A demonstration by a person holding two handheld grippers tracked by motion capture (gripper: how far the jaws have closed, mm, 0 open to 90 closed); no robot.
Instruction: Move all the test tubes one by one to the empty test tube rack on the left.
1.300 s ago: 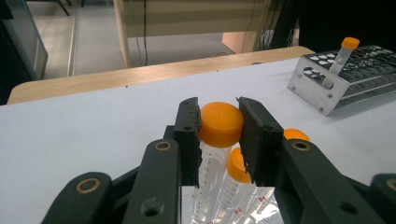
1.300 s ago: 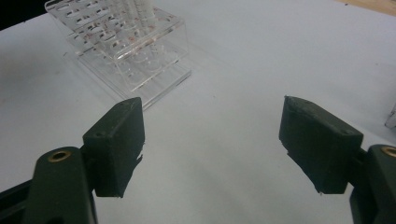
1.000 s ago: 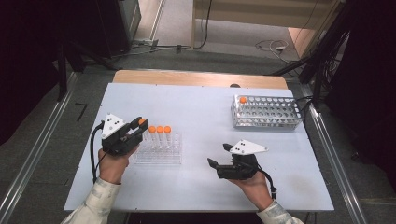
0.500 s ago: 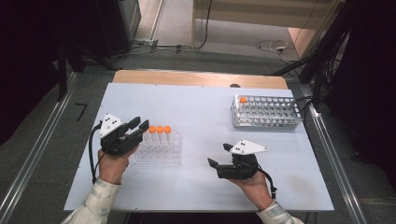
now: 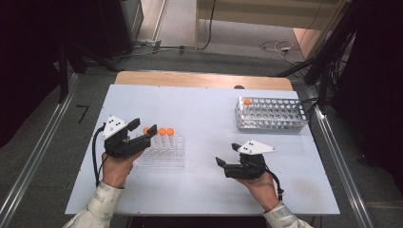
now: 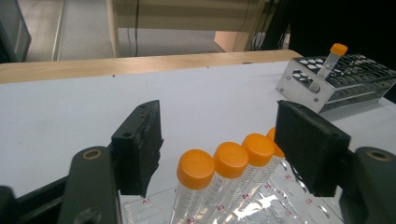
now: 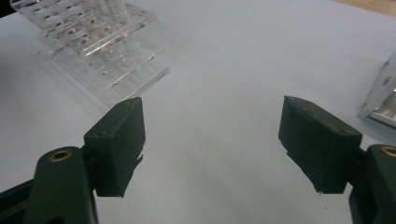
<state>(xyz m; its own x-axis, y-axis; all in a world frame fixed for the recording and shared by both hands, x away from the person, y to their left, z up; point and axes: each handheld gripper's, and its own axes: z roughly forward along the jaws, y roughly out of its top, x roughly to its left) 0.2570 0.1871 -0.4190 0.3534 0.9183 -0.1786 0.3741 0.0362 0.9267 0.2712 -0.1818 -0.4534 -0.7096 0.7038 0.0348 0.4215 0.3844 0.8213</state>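
Note:
A clear plastic rack (image 5: 161, 154) near the table's left holds a row of several orange-capped tubes (image 6: 229, 161). My left gripper (image 5: 144, 126) hovers over the row's left end. Its jaws have just been opening and now stand apart on either side of the caps (image 6: 195, 167), pressing none of them. My right gripper (image 5: 227, 154) is open and empty low over bare table at the front right, pointing left toward the clear rack (image 7: 102, 42). A metal rack (image 5: 271, 114) at the back right holds one orange-capped tube (image 5: 247, 101), which leans in its hole (image 6: 332, 58).
The white tabletop (image 5: 204, 109) has bare space between the two racks. A wooden strip (image 5: 199, 80) runs along its far edge. Rails flank the table, and cables lie on the floor beyond it.
The left gripper's jaws, shut at the row's leftmost tube a second ago, have spread wide and let go of it. Both hands stayed in place.

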